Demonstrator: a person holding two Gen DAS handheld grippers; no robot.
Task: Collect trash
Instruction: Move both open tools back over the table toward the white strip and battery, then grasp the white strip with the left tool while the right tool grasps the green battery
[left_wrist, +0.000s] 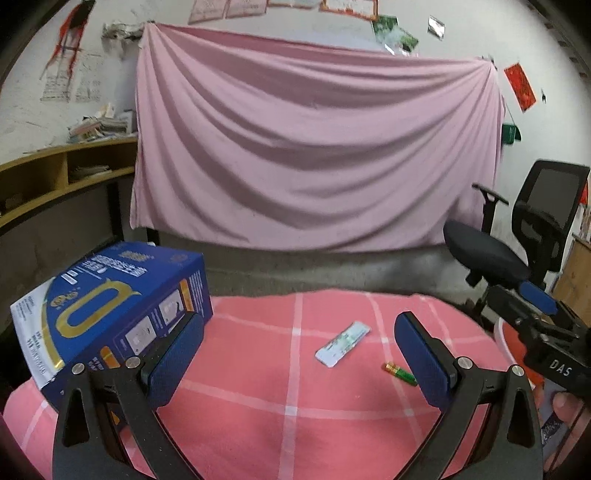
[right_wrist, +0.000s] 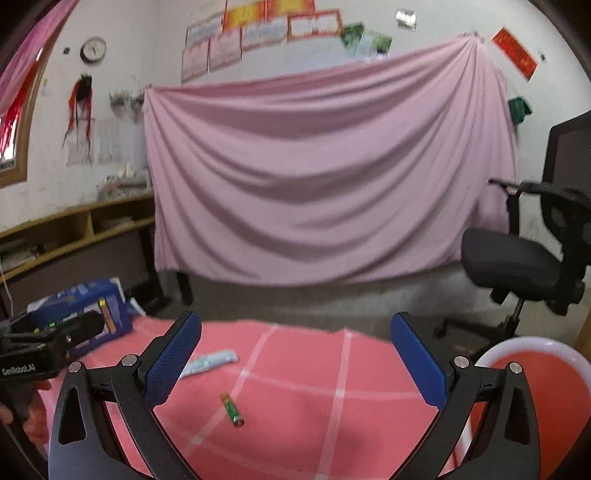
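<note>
A pale wrapper (left_wrist: 342, 343) and a green battery (left_wrist: 400, 373) lie on the pink checked cloth (left_wrist: 258, 369). My left gripper (left_wrist: 298, 356) hovers open above the cloth, its left finger close beside a blue carton (left_wrist: 110, 306). The right wrist view shows the same wrapper (right_wrist: 212, 362) and battery (right_wrist: 232, 404) under my right gripper (right_wrist: 295, 358), which is open and holds nothing. A red bin with a white rim (right_wrist: 535, 373) stands at the cloth's right edge. The blue carton (right_wrist: 96, 314) sits at the far left.
A black office chair (left_wrist: 517, 236) stands at the right on the grey floor. A pink sheet (left_wrist: 314, 140) hangs on the back wall. A wooden shelf (left_wrist: 55, 173) runs along the left. A hand (left_wrist: 565, 406) holds the other gripper at the right.
</note>
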